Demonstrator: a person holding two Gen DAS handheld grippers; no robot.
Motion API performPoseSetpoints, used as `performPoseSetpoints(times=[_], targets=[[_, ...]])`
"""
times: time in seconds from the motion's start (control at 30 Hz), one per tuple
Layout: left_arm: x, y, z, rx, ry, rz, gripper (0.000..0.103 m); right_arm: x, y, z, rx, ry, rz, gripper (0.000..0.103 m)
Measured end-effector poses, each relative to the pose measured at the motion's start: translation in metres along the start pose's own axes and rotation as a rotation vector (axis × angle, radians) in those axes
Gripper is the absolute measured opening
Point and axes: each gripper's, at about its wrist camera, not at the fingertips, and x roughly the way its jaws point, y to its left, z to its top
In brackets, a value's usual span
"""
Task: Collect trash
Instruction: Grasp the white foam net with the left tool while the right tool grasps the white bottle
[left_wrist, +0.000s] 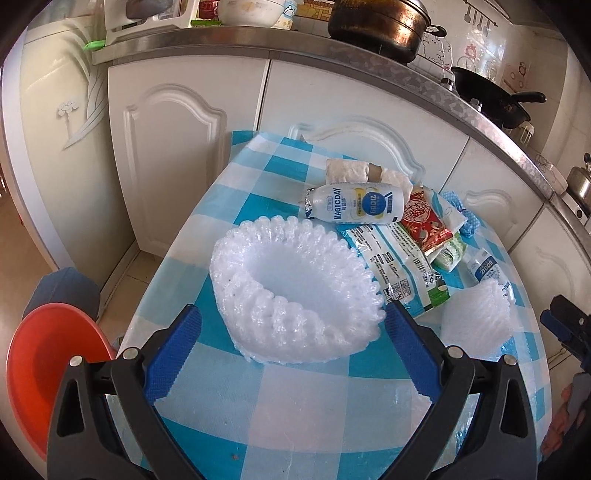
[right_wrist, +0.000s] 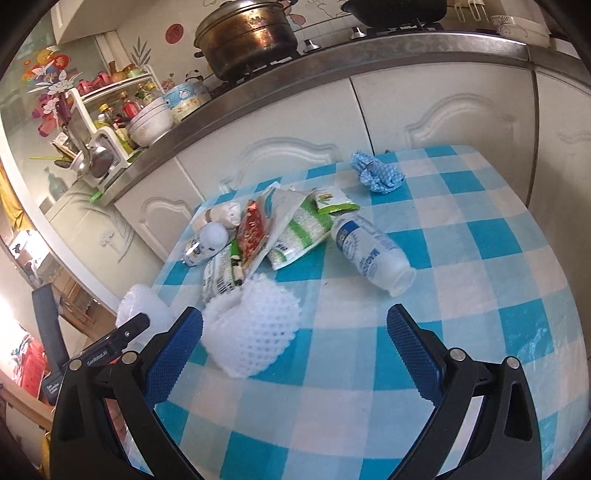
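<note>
Trash lies on a table with a blue-and-white checked cloth (left_wrist: 288, 398). A large white foam net (left_wrist: 295, 291) lies right in front of my open left gripper (left_wrist: 293, 321), its near edge between the fingertips. A smaller foam net (right_wrist: 255, 328) sits just ahead of my open right gripper (right_wrist: 295, 325), nearer its left finger; it also shows in the left wrist view (left_wrist: 476, 321). Behind are a white drink bottle (left_wrist: 354, 205), a second bottle (right_wrist: 369, 251), snack wrappers (right_wrist: 288, 229), a red packet (left_wrist: 424, 225) and a crumpled blue cloth (right_wrist: 376, 173).
An orange basin (left_wrist: 48, 373) stands on the floor left of the table. White kitchen cabinets (left_wrist: 177, 155) and a steel counter with a pot (right_wrist: 247, 33) and pan (left_wrist: 491, 96) run behind. The other gripper (left_wrist: 569, 325) shows at the right edge.
</note>
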Motion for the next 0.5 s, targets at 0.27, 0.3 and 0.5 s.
performPoseSetpoints(times=[0.27, 0.3, 0.5], targets=[[0.016, 0.002, 0.004, -0.015, 0.044, -0.033, 0.084, 0.05, -0.026, 0.025, -0.047, 0.041, -0.054, 0.097], [0.017, 0.002, 0.004, -0.013, 0.045, -0.034, 0.084, 0.054, -0.026, 0.026, -0.057, 0.043, -0.059, 0.097], [0.021, -0.002, 0.005, 0.011, 0.039, -0.026, 0.075, 0.078, -0.028, 0.029, -0.092, 0.076, -0.087, 0.08]])
